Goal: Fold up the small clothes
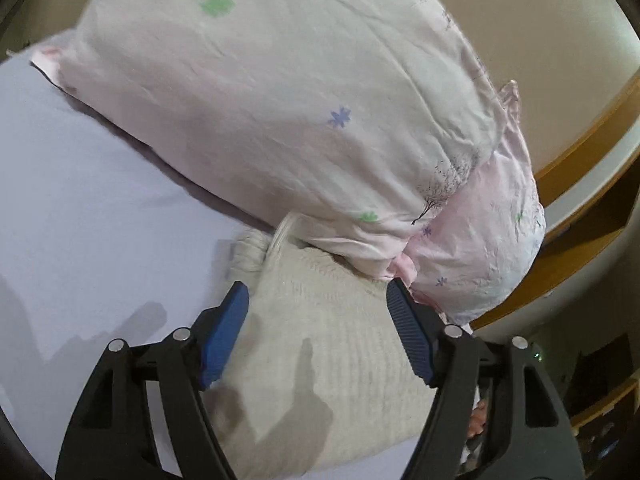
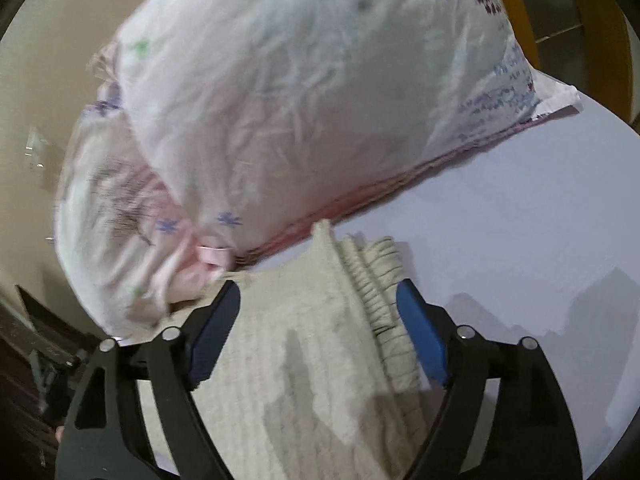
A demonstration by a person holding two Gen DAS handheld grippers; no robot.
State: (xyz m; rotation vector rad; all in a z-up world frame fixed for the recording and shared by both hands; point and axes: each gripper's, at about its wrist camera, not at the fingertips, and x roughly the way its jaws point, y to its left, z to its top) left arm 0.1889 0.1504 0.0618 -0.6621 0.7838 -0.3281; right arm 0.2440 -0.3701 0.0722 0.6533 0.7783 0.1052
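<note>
Black linkage arms fill the bottom of both views, each pair ending in blue ribbed pads spread wide apart. From the left wrist, the left gripper (image 1: 316, 292) hangs with its jaws released and nothing between them, poised above a cream ribbed knit garment (image 1: 320, 344) that lies flat on a pale lavender bedsheet (image 1: 88, 216) in the lower centre of the frame; whether the pads touch the cloth cannot be told. From the right wrist, the right gripper (image 2: 318, 294) is likewise spread and holds nothing, with the same cream knit garment (image 2: 288, 344) running up between its pads, its gathered ribbed cuff (image 2: 380, 280) lying toward the right pad. Just beyond the garment, touching its far edge, a plump pillow in a pale pink case printed with small green and purple flowers (image 1: 280, 100) fills the upper half of each frame, and another pillow in like cloth (image 1: 480, 248) lies beneath it. No brand or readable writing shows; the purple marks on the pillow (image 2: 280, 100) in the right view are blurred. Farthest off, a beige wall (image 1: 520, 20) and a wooden bed frame (image 1: 592, 140) curve along the right edge.
</note>
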